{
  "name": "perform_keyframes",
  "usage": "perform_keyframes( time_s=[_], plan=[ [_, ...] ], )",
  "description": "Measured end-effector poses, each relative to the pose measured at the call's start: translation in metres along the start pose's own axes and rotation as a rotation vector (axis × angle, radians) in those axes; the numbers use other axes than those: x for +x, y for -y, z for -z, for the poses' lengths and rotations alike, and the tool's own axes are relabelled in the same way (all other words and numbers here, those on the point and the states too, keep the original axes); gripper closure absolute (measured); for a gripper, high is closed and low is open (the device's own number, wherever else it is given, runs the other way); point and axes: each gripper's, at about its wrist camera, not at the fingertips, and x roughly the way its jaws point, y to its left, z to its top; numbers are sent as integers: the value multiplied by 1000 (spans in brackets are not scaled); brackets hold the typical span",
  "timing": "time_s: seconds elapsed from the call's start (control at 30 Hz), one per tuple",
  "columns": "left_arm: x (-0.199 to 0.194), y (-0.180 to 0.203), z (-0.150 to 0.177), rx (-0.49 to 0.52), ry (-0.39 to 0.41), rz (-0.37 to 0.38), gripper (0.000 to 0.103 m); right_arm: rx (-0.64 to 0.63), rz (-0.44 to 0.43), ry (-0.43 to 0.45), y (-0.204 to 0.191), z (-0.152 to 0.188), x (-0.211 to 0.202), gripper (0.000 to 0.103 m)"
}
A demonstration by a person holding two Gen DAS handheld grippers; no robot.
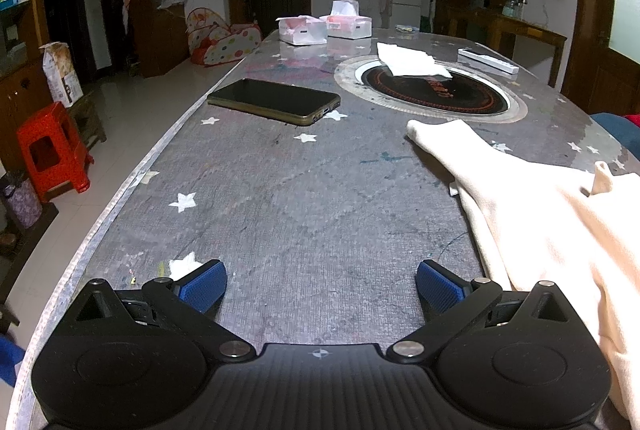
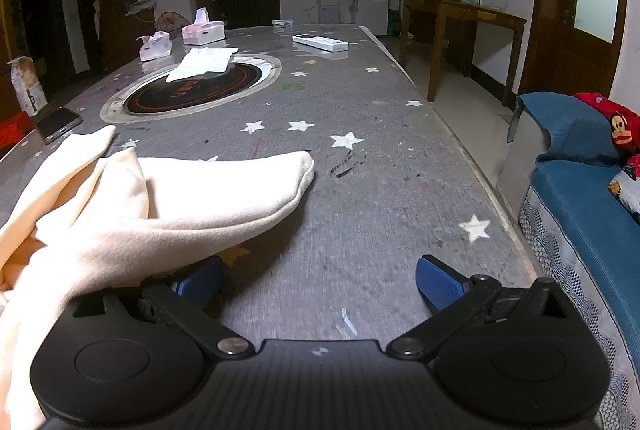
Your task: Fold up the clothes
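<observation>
Both grippers, left (image 1: 321, 284) and right (image 2: 320, 280), are spread empty; the cream garment (image 2: 168, 198) at nine o'clock could be bunched if grabbed unevenly.

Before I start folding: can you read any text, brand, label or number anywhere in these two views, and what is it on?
Nothing can be read for certain.
Round black hotplate: reddish lettering, too blurred.
Tissue boxes: small labels, too small.
Paper sack on the floor: print, unreadable.
White remote: no legible marks.
Phone: screen dark, no text.
Cream garment: no visible label.
</observation>
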Motion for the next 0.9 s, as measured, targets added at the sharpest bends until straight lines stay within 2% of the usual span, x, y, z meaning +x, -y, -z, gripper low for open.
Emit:
perform_keyframes(
  time_s=[0.07, 0.13, 0.23, 0.4, 0.9],
  plan=[
    [-1, -1, 0, -6, -3, -4, 0, -6, -2, -6, -1, -1, 0, 0],
    [-3, 1, 1, -7, -8, -13, 0, -8, -3, 35, 1, 10, -11, 0],
    [-7, 6, 3, -22, -33, -28, 0, 3, -25, 45, 10, 14, -21, 0],
    [-24, 5, 5, -54, -30, -24, 0, 6, -50, 68, 11, 19, -36, 0],
    [-67, 34, 23, -59, -52, 26, 0, -17, -168, 90, -10, 33, -79, 0]
  ],
)
